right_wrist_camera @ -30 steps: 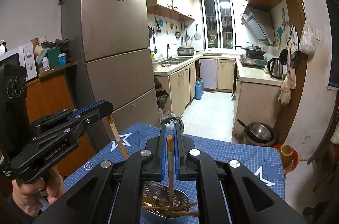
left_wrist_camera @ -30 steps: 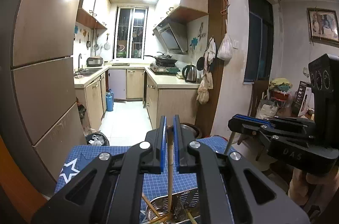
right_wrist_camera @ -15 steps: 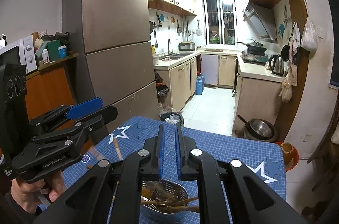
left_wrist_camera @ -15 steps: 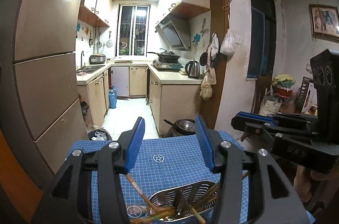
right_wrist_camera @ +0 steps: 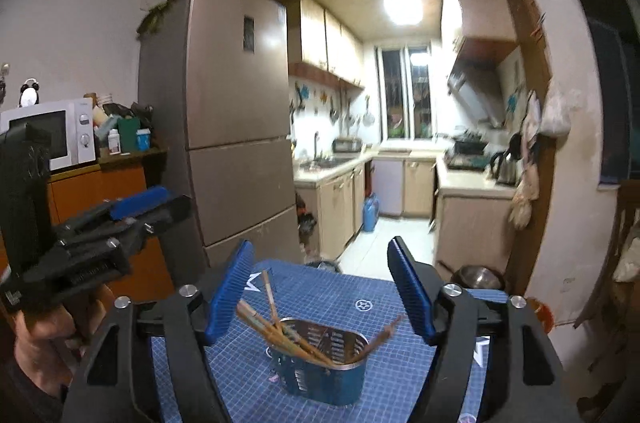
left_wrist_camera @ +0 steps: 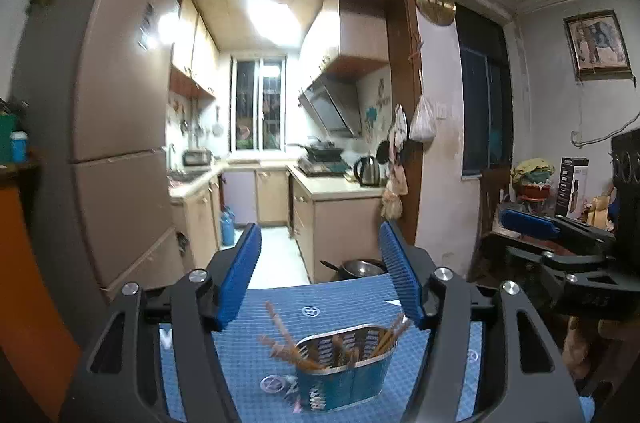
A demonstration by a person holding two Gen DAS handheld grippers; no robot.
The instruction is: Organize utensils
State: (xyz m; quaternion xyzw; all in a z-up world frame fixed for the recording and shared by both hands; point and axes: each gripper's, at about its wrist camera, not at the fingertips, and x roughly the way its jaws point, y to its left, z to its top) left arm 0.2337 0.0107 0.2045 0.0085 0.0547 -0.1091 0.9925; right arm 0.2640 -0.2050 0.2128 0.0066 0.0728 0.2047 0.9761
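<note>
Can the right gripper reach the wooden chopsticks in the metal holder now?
Probably yes. The right gripper is open with nothing between its jaws, and the wooden chopsticks lean out of the oval perforated metal holder just ahead on the blue grid mat. The left gripper is off to the side.

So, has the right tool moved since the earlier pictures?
Yes. The right tool has pulled back from the holder, which now sits whole on the mat, and its jaws have just opened, nothing between them.
</note>
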